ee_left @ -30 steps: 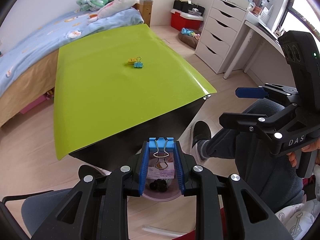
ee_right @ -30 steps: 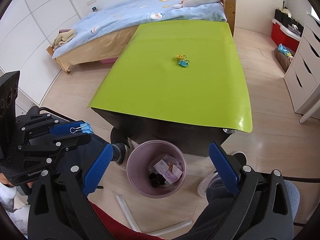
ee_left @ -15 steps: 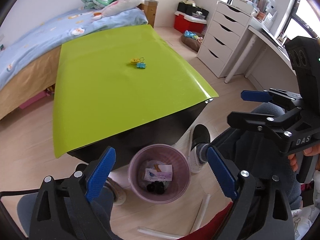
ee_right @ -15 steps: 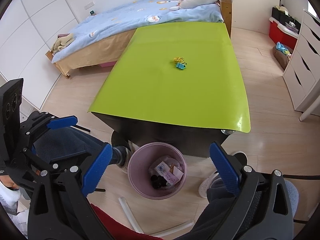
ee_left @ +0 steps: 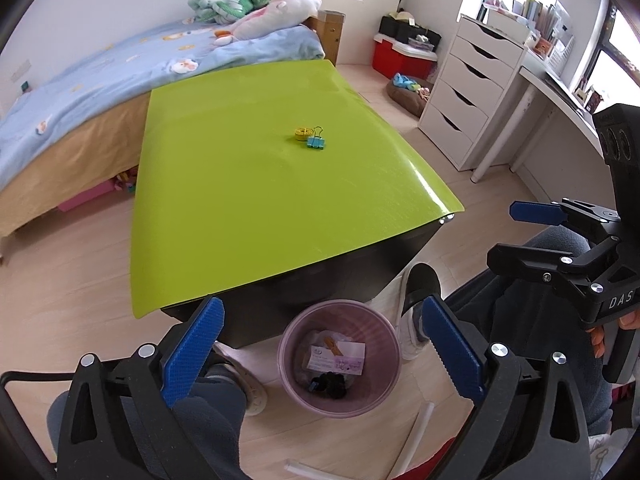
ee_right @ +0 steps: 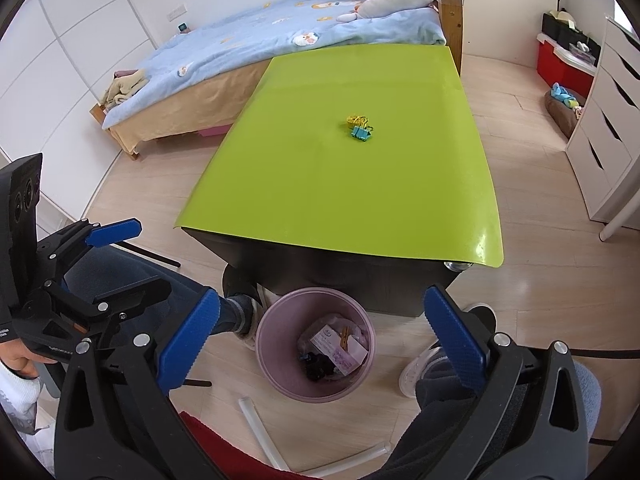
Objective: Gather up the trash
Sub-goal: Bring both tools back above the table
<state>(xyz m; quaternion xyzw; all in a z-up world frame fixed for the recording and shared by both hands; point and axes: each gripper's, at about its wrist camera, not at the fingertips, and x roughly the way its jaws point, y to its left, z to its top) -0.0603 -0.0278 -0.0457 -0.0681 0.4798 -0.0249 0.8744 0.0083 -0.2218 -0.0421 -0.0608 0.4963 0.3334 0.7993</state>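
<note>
Room: bedroom with pale wood floor; a bed (ee_right: 248, 52) with a blue cover lies at 11 o'clock from my right wrist camera, a white drawer unit (ee_left: 472, 92) at 2 o'clock from my left one.
Bench: low dark bench (ee_right: 360, 184) with a lime-green top, straight ahead at 12 o'clock in both views.
Clips on bench: a blue binder clip (ee_left: 316, 142) lies touching a yellow binder clip (ee_left: 302, 133) near the middle of the top; the yellow one sits on the far side.
Bin: my pink waste bin (ee_left: 372, 320) stands on the floor just beside the near end of the bench, between my two feet.
Bin contents: a printed card (ee_left: 338, 357), a dark clump (ee_left: 329, 384), and other small scraps I cannot make out.
Left gripper (ee_left: 322, 352): my blue fingers (ee_left: 194, 344) stand wide apart with nothing between them, poised above the bin.
Right gripper (ee_right: 318, 340): my fingers (ee_right: 454, 340) are likewise spread and empty, with the bin framed between them at 6 o'clock.
</note>
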